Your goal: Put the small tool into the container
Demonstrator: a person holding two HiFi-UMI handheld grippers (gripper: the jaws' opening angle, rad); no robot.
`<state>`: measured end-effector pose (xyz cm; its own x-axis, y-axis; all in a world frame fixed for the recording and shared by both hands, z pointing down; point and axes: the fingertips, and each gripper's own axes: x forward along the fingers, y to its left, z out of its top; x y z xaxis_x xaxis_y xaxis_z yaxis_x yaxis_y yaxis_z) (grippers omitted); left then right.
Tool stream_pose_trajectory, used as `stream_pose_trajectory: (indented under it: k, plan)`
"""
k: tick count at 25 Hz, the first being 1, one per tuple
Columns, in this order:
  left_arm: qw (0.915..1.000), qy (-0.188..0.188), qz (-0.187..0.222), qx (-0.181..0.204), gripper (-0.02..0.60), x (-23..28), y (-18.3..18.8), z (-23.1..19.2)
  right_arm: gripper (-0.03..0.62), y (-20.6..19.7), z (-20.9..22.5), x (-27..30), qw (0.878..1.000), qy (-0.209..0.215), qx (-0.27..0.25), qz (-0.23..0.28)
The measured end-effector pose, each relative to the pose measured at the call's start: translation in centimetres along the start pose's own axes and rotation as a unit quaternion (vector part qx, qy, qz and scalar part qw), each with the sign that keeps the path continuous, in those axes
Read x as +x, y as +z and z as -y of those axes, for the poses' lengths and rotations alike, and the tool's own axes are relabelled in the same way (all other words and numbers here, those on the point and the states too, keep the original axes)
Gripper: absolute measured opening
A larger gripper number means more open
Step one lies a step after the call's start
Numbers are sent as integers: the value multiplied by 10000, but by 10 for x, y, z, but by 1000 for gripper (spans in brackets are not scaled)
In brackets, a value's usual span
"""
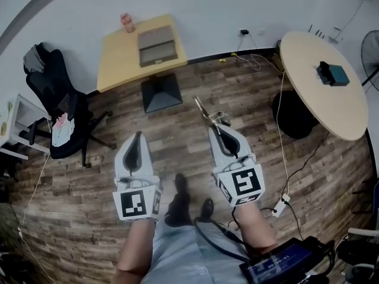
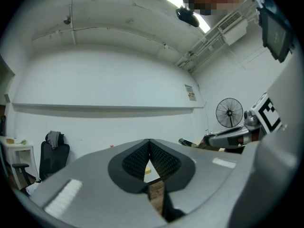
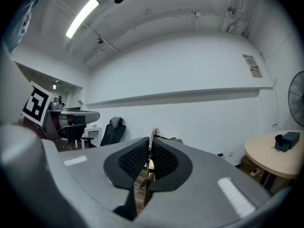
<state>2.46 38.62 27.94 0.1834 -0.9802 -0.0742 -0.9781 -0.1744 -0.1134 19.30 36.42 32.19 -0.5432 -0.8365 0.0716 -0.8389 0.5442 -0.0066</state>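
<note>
A slim gold-coloured small tool (image 1: 205, 109) sticks forward out of my right gripper (image 1: 215, 129), whose jaws are shut on it. In the right gripper view the tool (image 3: 150, 148) stands edge-on between the black pads. My left gripper (image 1: 138, 137) is held beside it at the left, shut with nothing in it; its pads (image 2: 161, 158) meet at the tip. A grey tray-like container (image 1: 157, 47) lies on the square yellow table (image 1: 121, 61), well ahead of both grippers. From the left gripper view my right gripper (image 2: 232, 137) shows at the right.
A pink bottle (image 1: 127, 22) stands at the yellow table's far edge; its black base (image 1: 161, 92) rests on the wood floor. A black office chair (image 1: 59, 108) is at the left. At the right, a round table (image 1: 323, 84) carries a teal box (image 1: 333, 73). Cables and a power strip (image 1: 281, 205) lie near my feet.
</note>
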Motion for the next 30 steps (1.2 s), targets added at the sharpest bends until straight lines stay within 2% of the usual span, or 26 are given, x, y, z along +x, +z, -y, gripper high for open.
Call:
stream_pose_trajectory:
  k: [7, 13, 20, 26, 30]
  plan:
    - [9997, -84, 60, -209, 6, 71, -19, -47, 15, 4, 10, 80, 9998, -84, -173, -106]
    - [9991, -122, 290, -275, 6, 136, -12, -101, 15, 31, 13, 158, 9992, -144, -376, 36]
    - [9981, -166, 513, -294, 6, 187, -4, -156, 15, 58, 7, 229, 9979, -218, -578, 216]
    - [9983, -213, 433, -327, 6, 218, -18, -174, 15, 59, 13, 267, 9978, -250, -597, 163]
    - [9989, -188, 222, -355, 6, 248, -40, -181, 15, 48, 30, 295, 9984, -274, -499, 71]
